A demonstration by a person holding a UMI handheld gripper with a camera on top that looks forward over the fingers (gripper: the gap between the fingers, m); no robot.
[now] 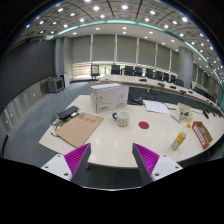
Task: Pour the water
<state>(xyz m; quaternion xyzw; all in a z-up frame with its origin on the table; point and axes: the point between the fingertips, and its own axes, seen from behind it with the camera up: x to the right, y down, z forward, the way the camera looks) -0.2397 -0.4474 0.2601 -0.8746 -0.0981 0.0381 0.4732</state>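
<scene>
My gripper (111, 158) is open and empty, its two magenta pads (76, 158) wide apart above the near edge of a white table (110, 140). Well beyond the fingers on the table stands a small pale cup-like vessel (121, 118) next to a red round coaster (143, 125). A yellow bottle (178, 140) lies to the right of the right finger. Nothing is between the fingers.
A white box (109, 97) stands at the back of the table. A brown cardboard sheet (78, 128) with a dark object (67, 114) lies left. Papers (156, 106) and a red packet (202, 134) lie right. Office chairs (130, 71) and desks stand behind.
</scene>
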